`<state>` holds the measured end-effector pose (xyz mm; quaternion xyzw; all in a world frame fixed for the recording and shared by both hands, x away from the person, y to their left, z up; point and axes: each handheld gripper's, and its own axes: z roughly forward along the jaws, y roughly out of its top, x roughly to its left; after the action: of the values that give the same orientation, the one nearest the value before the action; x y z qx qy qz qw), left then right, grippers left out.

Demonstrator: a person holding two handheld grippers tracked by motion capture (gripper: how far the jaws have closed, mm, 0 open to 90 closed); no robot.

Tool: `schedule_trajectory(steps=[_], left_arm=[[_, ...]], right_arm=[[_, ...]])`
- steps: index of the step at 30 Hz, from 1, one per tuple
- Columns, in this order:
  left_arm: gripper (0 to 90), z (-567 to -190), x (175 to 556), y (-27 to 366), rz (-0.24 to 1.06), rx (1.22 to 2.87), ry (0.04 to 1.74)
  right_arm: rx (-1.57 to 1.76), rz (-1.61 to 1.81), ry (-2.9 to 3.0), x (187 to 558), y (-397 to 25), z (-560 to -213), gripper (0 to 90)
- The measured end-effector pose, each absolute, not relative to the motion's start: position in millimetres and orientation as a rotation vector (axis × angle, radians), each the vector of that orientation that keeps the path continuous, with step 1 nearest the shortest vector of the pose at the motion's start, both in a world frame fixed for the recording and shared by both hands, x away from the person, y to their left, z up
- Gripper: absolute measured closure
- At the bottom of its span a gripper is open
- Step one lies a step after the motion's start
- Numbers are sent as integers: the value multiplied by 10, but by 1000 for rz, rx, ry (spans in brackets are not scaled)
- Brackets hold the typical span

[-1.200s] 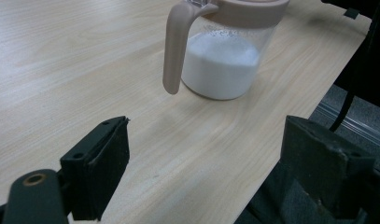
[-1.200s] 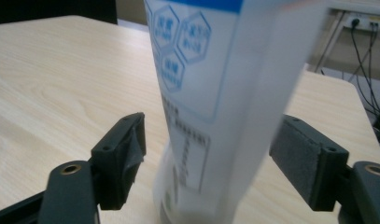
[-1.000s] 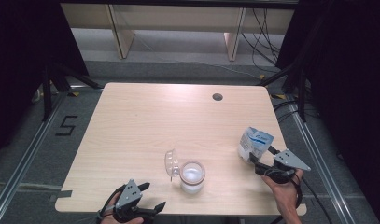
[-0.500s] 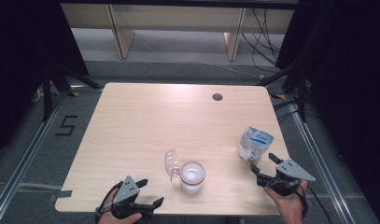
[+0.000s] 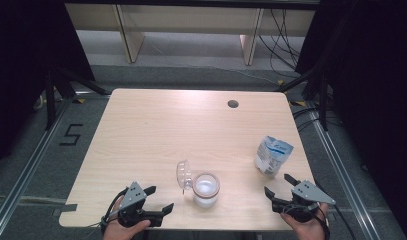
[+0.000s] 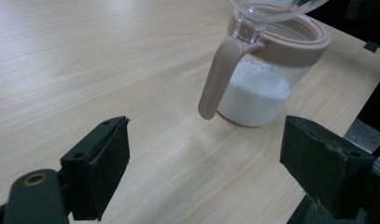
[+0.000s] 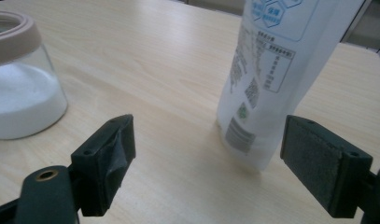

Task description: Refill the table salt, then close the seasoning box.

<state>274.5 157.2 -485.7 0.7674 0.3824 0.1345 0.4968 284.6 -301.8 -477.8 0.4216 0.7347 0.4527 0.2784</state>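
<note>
Both claws spread wide, empty. Pouch (image 7: 271, 70) stands just ahead of right claw (image 5: 290, 189); open jar (image 6: 267, 79) ahead of left claw (image 5: 152, 200). Likely next: close lid.

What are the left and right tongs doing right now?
Left tongs: open, holding nothing, near the glass jar.
Right tongs: open, holding nothing, near the white pouch.

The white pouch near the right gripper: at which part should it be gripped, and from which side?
Probably the upper half of the white pouch, coming from the person's side with the right gripper, whose jaws already stand open toward it. The pouch stands upright and looks flat and thin, so jaws closing across its two broad faces should hold it; the base looks wider and rests on the table.
</note>
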Motion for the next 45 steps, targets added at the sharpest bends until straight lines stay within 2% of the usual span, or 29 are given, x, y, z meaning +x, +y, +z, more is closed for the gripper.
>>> schedule_trajectory(steps=[22, 28, 34, 39, 45], left_arm=[[157, -4739, 2939, 1583, 353, 1833, 945], [196, -4715, 2962, 1565, 344, 1825, 952], [378, -4667, 3027, 1570, 364, 1804, 938], [659, -4614, 3041, 1572, 397, 1791, 904], [861, -4542, 3017, 1460, 403, 1787, 864]], right_arm=[[1015, 1172, 2043, 2666, -2897, -4793, 180], [1037, 1177, 2075, 2650, -2862, -4810, 179], [995, 1157, 2062, 2662, -2866, -4806, 185], [994, 1161, 2067, 2658, -2859, -4806, 190], [1017, 1170, 2080, 2648, -2842, -4810, 195]])
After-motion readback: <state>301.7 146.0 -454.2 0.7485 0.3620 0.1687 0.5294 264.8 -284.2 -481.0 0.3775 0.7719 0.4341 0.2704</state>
